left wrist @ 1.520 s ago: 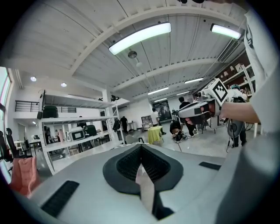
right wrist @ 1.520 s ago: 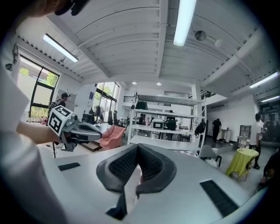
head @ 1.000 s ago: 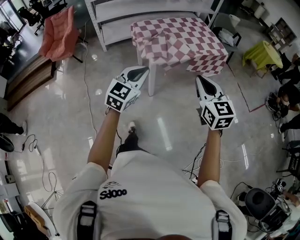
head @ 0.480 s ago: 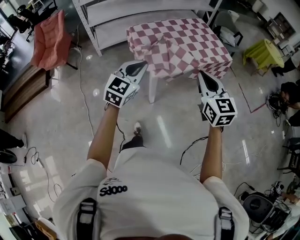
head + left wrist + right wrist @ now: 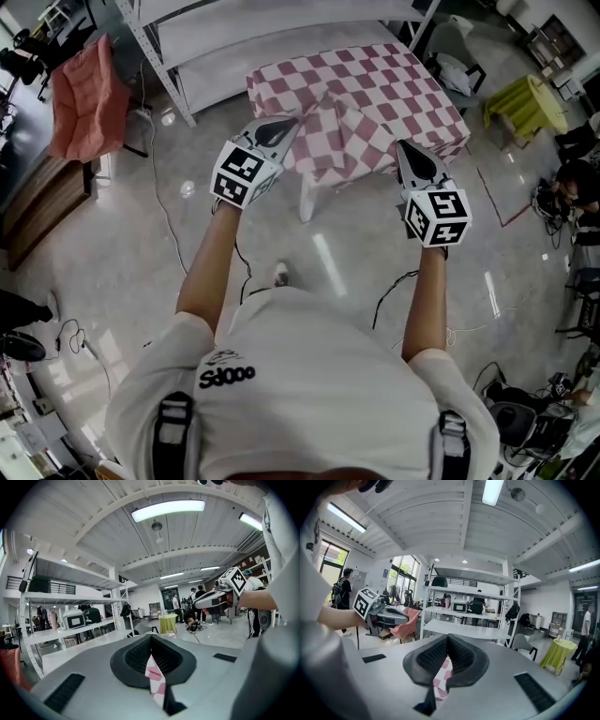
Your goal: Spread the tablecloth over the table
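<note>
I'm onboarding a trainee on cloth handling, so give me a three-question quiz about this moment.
1. True or false: the left hand-held gripper and the right hand-held gripper are both shut on the tablecloth.
2. The tablecloth's pattern is: A green stripes; B pink-and-white checks; C plain blue.
3. Fill in: over the table, the tablecloth lies ____ (flat or bunched).
Key: 1 true; 2 B; 3 bunched.
</note>
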